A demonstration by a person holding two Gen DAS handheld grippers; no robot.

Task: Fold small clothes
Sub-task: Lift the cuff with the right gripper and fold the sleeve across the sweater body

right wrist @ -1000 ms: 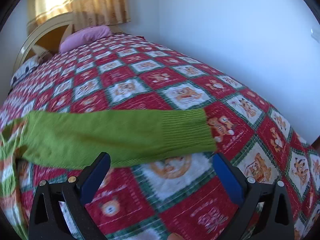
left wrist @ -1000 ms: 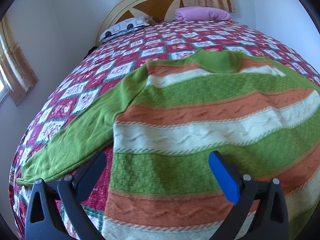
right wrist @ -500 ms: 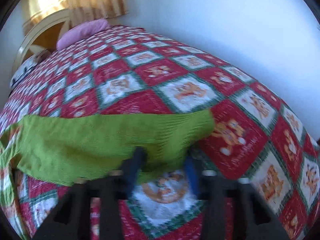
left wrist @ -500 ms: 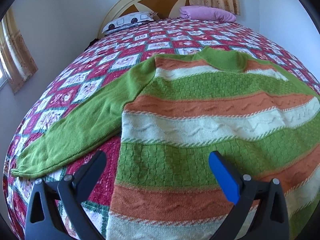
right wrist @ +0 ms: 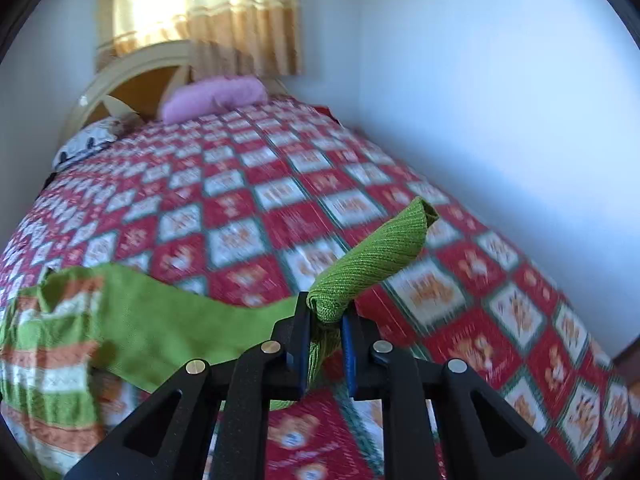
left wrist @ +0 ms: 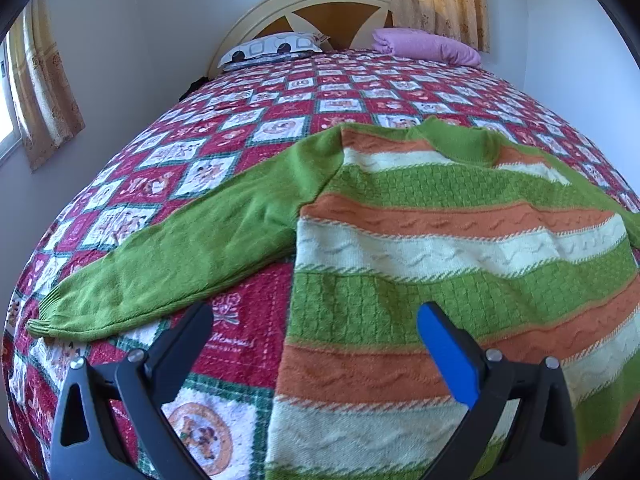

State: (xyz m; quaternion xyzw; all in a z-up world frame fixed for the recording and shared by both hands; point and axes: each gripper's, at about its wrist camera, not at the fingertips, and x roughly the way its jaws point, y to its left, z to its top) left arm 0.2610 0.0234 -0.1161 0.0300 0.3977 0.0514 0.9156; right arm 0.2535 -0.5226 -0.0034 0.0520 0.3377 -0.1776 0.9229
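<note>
1 sleeve is in hand: the right gripper [right wrist: 325, 322], its jaws closing, pinches the green cuff [right wrist: 384, 252] of the striped sweater [left wrist: 460, 248], which lies flat on the quilted bed [left wrist: 248, 136]. Next, the sleeve likely needs carrying across the body. The left gripper [left wrist: 316, 328] hangs apart and empty, angled down over the hem.

Striped sweater [left wrist: 460, 240] flat on quilt [left wrist: 240, 136]

Sweater [left wrist: 460, 248]: green, orange & cream stripes w/ plain green sleeves. Quilt [left wrist: 248, 136]: red & white checks w/ green borders, cartoon animals. Pillows: pink [left wrist: 426, 46], and white w/ dark spots [left wrist: 272, 50]; curtain [right wrist: 208, 16] yellow-tan; claw pads [left wrist: 446, 354] blue.
</note>
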